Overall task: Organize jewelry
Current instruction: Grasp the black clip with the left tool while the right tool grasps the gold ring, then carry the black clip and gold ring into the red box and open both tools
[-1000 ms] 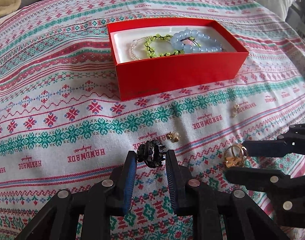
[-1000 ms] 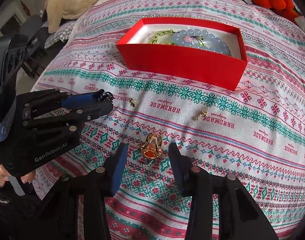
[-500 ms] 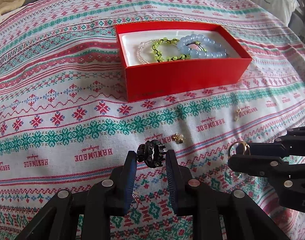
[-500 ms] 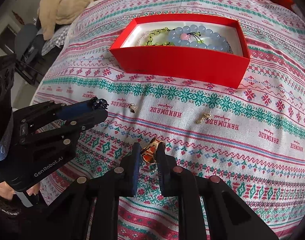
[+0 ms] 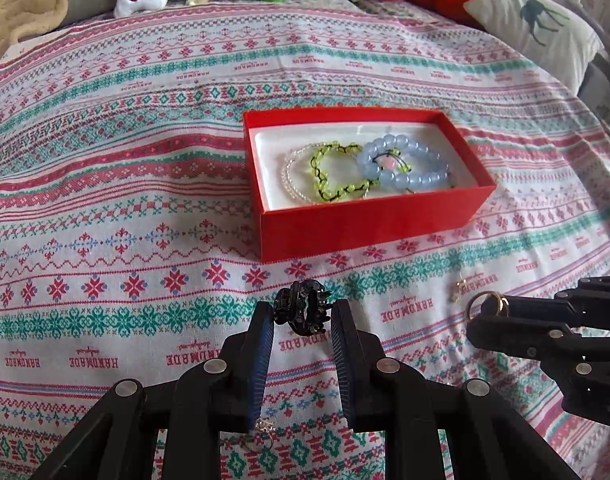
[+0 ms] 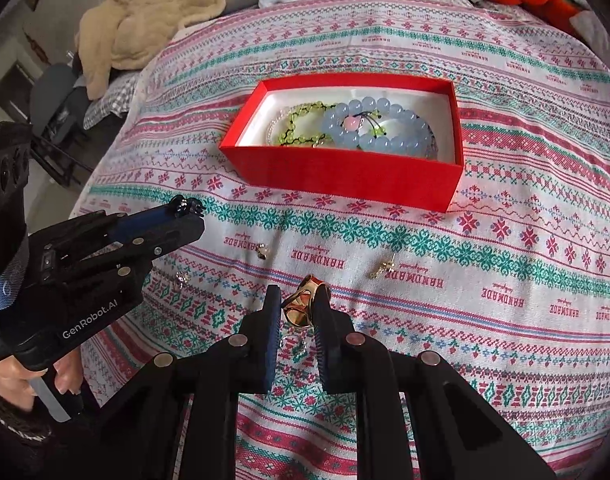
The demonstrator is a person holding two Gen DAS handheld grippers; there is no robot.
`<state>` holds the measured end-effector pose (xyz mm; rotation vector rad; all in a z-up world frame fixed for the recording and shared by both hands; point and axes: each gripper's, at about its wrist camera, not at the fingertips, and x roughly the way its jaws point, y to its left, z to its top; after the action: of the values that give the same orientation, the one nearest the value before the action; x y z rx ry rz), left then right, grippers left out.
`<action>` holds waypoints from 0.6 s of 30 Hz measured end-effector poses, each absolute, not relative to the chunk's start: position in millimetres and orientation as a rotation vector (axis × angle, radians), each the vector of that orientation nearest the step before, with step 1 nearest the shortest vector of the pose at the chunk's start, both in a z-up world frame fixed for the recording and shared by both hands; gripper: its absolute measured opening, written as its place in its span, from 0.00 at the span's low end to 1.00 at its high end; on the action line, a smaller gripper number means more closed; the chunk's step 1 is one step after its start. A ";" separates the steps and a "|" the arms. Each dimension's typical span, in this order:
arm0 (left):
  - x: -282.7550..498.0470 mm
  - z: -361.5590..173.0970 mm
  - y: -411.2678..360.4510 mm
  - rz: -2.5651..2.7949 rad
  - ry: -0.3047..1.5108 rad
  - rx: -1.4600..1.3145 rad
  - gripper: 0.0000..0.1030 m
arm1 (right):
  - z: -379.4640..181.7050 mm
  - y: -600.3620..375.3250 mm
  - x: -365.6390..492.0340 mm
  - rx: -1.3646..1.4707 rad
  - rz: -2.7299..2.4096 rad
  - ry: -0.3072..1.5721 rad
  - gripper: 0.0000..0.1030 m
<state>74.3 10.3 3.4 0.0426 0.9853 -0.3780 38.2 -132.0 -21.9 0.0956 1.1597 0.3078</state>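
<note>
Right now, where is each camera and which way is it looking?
Left wrist: sits behind the left gripper, facing the red box; its fingers clamp a black ring.
Right wrist: sits behind the right gripper, facing the same box; its fingers clamp a gold ring, with the person's left hand at the edge.
Both show the box, the patterned cloth and each other's gripper.

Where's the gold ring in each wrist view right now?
Left wrist view: the gold ring sits at the right edge, pinched at the tip of the right gripper.
Right wrist view: the ring is low centre, between that gripper's own fingers.
Shared landmark: the red box, beyond the ring in both.
</note>
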 end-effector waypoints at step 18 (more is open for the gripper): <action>121.5 13.8 -30.2 -0.321 0.942 -0.030 0.23 | 17.7 -154.1 75.6 0.107 0.185 1.003 0.16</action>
<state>121.5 -30.2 13.8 -0.0301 0.9425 -0.3206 75.6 -154.1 17.7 0.1070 1.0034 0.1850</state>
